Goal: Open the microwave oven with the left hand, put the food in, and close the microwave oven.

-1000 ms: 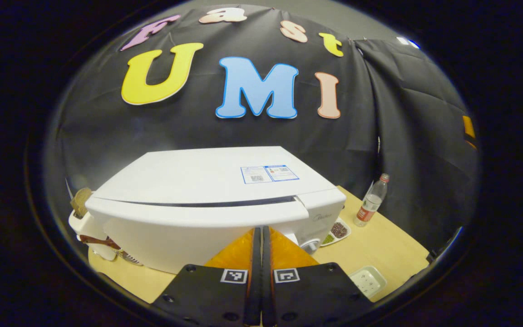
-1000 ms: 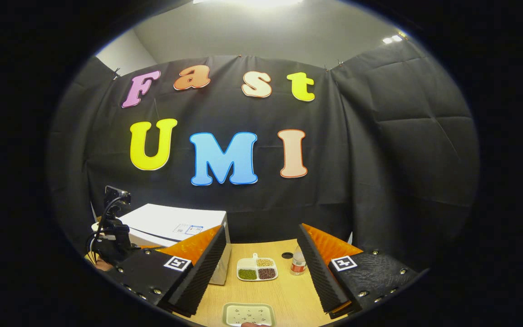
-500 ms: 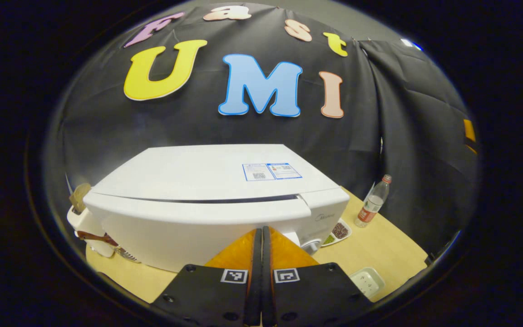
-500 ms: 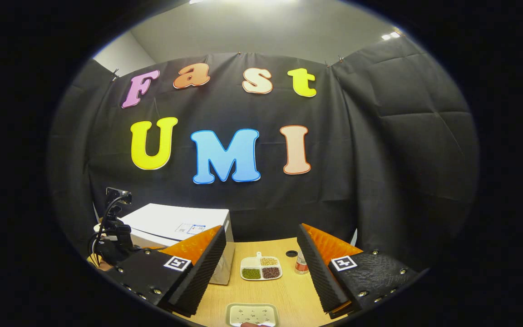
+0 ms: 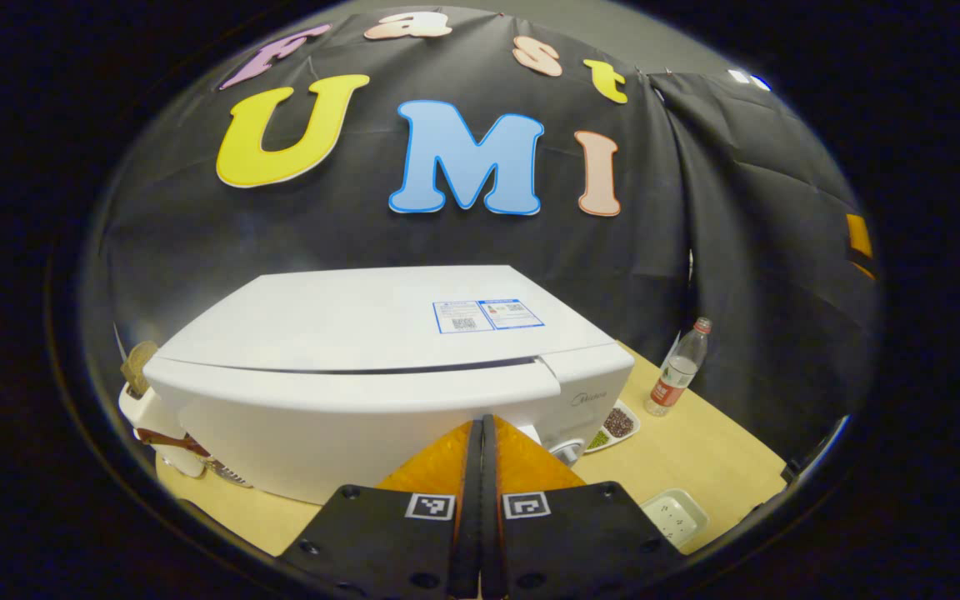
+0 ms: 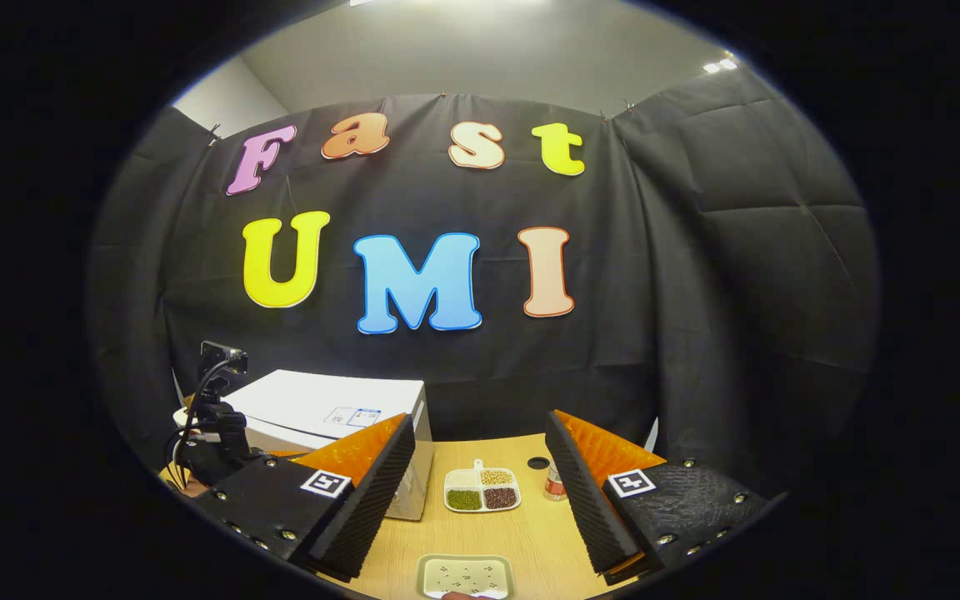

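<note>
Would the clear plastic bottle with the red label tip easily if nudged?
Probably: the clear plastic bottle with the red label stands tall and narrow on the wooden table. It looks nearly empty, so likely light. Once down, its round body might roll.

The left gripper view is looking from close above and in front of the white box-shaped microwave oven (image 5: 388, 358), facing down over its top toward the black cloth wall (image 5: 197, 233). The right gripper view is sitting farther back and lower, facing the same wall (image 6: 697, 292) across the pale wooden table (image 6: 522, 533). Both are sharing the microwave oven (image 6: 334, 408), the white divided dish of beans (image 5: 613, 425) (image 6: 482, 490), the clear plastic bottle (image 5: 676, 371) and the pale green rectangular tray (image 5: 674, 515) (image 6: 463, 575).
</note>
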The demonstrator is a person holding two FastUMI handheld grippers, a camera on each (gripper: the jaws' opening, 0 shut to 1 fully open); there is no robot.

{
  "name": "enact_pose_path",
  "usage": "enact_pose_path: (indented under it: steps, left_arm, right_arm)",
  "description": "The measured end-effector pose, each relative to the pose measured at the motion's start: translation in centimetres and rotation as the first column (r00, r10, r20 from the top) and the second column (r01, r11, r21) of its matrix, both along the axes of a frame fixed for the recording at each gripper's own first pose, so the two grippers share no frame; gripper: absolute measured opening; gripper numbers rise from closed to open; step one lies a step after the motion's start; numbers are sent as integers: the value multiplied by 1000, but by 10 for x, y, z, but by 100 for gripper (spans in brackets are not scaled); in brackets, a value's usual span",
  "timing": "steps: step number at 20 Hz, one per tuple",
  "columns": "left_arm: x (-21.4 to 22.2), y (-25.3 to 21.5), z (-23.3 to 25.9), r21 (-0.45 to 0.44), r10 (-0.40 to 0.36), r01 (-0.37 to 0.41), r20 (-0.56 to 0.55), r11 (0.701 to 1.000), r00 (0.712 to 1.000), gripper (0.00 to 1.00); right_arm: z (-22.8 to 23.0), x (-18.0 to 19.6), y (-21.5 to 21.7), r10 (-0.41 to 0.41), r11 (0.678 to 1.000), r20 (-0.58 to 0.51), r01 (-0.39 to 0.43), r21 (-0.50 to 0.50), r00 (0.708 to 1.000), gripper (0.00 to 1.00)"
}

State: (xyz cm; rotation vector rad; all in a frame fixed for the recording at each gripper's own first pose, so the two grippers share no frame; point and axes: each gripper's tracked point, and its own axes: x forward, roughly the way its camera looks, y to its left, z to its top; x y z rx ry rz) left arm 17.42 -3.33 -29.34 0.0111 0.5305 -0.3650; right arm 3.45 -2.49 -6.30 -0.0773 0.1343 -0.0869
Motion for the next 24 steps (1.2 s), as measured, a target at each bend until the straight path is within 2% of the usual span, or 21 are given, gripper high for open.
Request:
enact_pose_path:
  steps: [2,3,7,10,14,15,18,20,22,24]
  left_arm:
    - [8,7,-1,11,13,-13,2,1000,1000,7]
    - [10,1,-5,-25,4,-4,-15,1000,1000,7]
    - [7,3,5,27,-19,18,29,999,999,7]
    - [3,9,38,11,2,-3,98,1000,995,7]
    - [-19,36,105,-19,85,-83,208,996,974,8]
    - [-29,44,128,-12,94,-94,243,995,965,15]
    - [-59,62,189,7,106,-115,338,993,935,82]
    - [-78,69,240,-34,129,-126,409,991,903,98]
    - [-92,81,279,-93,193,-169,438,981,878,98]
    - [-101,82,296,-132,219,-179,433,975,874,98]
  right_arm:
    - [0,0,1,0,1000,-3,0,-5,1000,96]
    - [0,0,1,0,1000,-4,0,-6,1000,96]
    - [0,-2,3,5,1000,-4,-5,-7,1000,98]
    - [-3,-3,8,26,1000,-13,-26,-3,1000,96]
    - [-2,-5,21,63,998,-4,-63,15,998,96]
    - [0,-5,25,73,997,2,-73,17,997,96]
    - [6,-6,34,100,994,13,-100,32,995,96]
    - [15,-4,39,105,993,29,-107,59,994,96]
    - [26,0,40,97,992,35,-99,78,995,96]
    - [35,2,45,101,992,36,-104,75,994,96]
